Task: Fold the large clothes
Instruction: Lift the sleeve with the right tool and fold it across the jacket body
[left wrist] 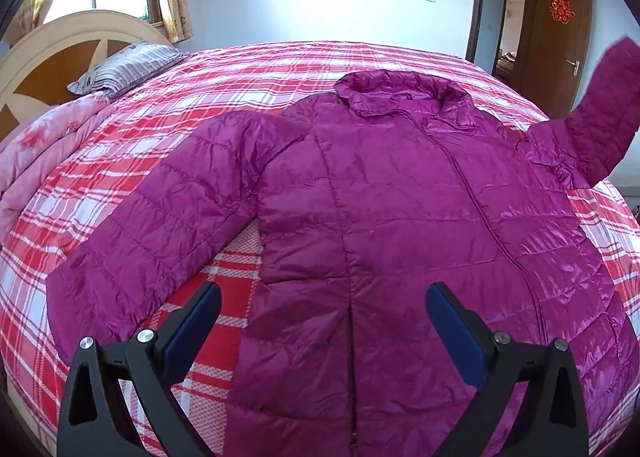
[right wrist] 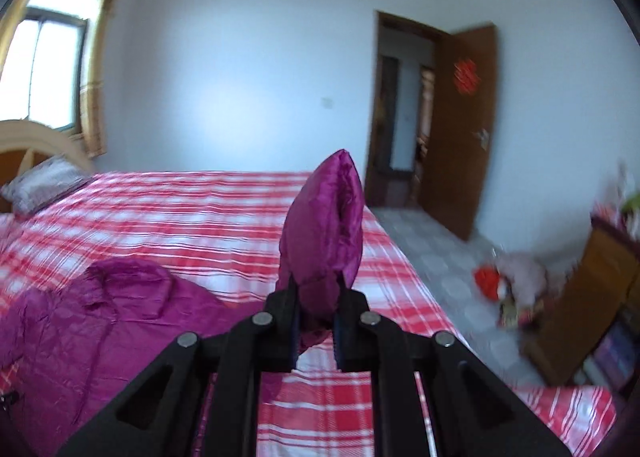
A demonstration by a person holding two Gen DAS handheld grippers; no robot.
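A magenta quilted down jacket (left wrist: 400, 193) lies spread front-up on the red and white plaid bed, collar toward the far side. Its left sleeve (left wrist: 160, 217) lies flat, stretched out to the left. My left gripper (left wrist: 320, 297) is open and empty, hovering just above the jacket's lower hem. The jacket's right sleeve (left wrist: 604, 105) is lifted off the bed at the right edge. In the right wrist view my right gripper (right wrist: 317, 289) is shut on that sleeve's cuff end (right wrist: 324, 225), which stands upright above the bed; the jacket body (right wrist: 100, 317) lies below to the left.
The plaid bed sheet (left wrist: 248, 69) covers the whole bed. A striped pillow (left wrist: 128, 65) and a pink folded quilt (left wrist: 44, 145) lie at the headboard (left wrist: 48, 53) on the left. An open wooden door (right wrist: 460, 129), floor clutter (right wrist: 508, 281) and a wooden cabinet (right wrist: 592, 305) are to the right.
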